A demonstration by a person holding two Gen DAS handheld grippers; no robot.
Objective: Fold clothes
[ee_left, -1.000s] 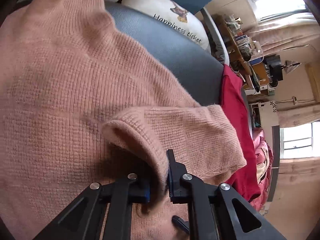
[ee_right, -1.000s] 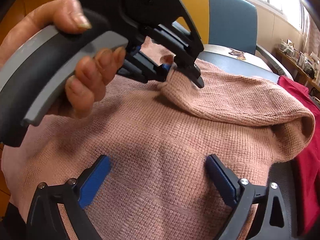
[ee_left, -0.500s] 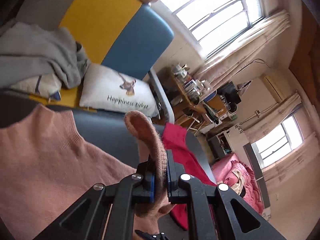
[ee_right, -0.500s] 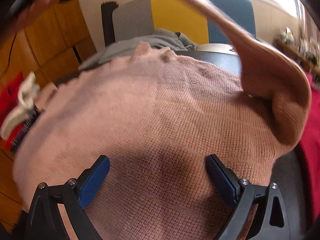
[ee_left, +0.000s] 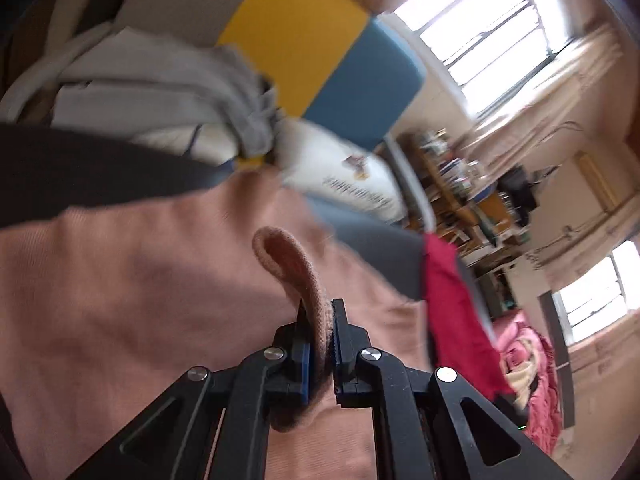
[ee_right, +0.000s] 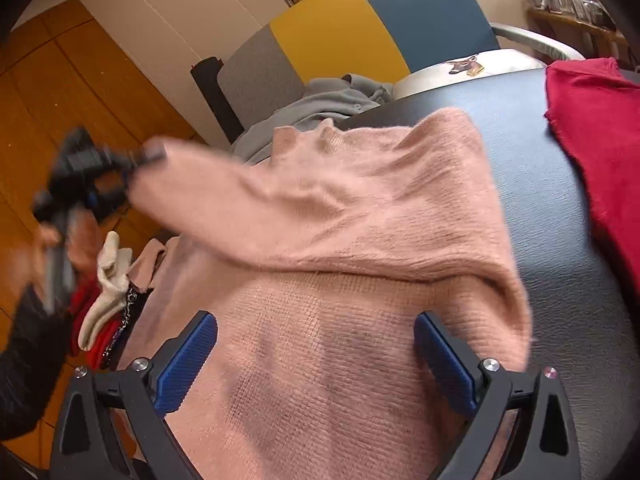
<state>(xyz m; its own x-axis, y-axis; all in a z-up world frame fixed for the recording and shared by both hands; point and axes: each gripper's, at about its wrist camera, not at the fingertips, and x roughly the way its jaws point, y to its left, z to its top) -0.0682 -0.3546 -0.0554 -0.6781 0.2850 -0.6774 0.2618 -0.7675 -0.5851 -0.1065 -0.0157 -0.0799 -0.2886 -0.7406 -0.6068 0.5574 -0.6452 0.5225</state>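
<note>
While blurred in both views, still legible: left gripper [ee_left: 320,344] clenched on the ribbed cuff [ee_left: 296,276] of a pink knit sweater [ee_right: 320,360], sleeve drawn across its body on a dark padded surface [ee_right: 560,208]. Seen from the right wrist only: right gripper [ee_right: 316,356] released, jaws spread over the knit; smeared left hand [ee_right: 60,240]. Alongside: red garment [ee_right: 600,140], grey garment [ee_right: 320,96], printed cushion [ee_left: 344,176] with unreadable lettering.

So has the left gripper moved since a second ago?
Yes. In the right wrist view the left gripper, clamping the pink sweater's cuff, has swung left, away from the blue chair back.
</note>
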